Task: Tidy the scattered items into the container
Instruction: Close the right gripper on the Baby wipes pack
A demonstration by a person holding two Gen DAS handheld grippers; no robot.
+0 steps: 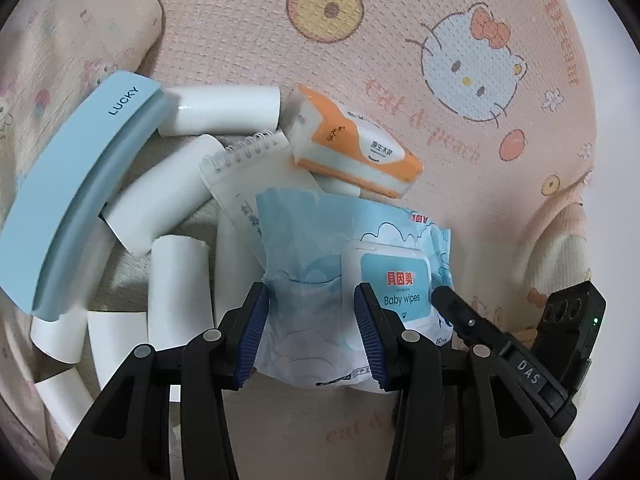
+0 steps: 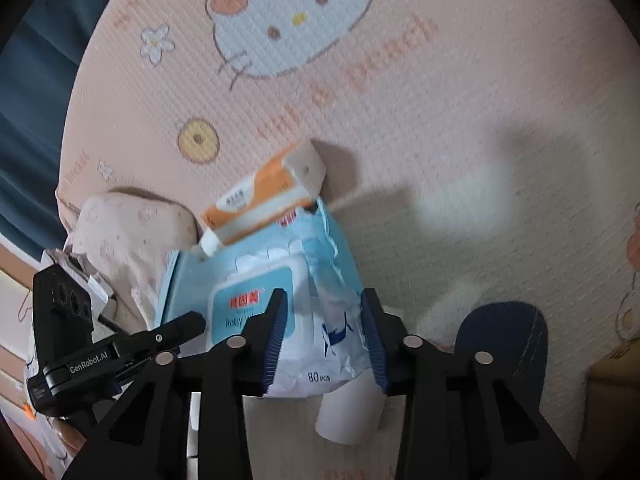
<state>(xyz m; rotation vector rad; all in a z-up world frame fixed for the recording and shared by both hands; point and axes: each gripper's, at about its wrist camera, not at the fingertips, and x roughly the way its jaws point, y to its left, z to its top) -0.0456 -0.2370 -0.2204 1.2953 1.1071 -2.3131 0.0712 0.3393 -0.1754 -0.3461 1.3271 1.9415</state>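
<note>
Going left to right in the left wrist view: one light blue curved case (image 1: 80, 184) with "LUCKY" printed on it, tilted across a heap of white paper rolls (image 1: 176, 280). I count around eight of those, some half hidden so don't hold me to it. Next comes one small spiral notepad (image 1: 248, 160) leaning on the rolls, its writing too faint to read, then one orange and white tissue pack (image 1: 356, 148) with Chinese characters on a white label, sitting just beside the pad. In front there's one blue and white pack of baby wipes (image 1: 352, 280); the lid reads "Baby wipes" under a red Chinese brand mark, and the right wrist view shows "80 pcs" on the wrapper. Everything lies on a pink Hello Kitty mat (image 1: 440, 60) printed with "cat & peach". I can't make out any actual container. The left gripper (image 1: 311, 328) has its blue pads pinching the near left end of the wipes pack, wrapper bunched between them. The right gripper (image 2: 324, 340) is clamped on the other end of the same pack, and it carries a "GenRobot.AI" label, while the left view shows "DAS" on it.
</note>
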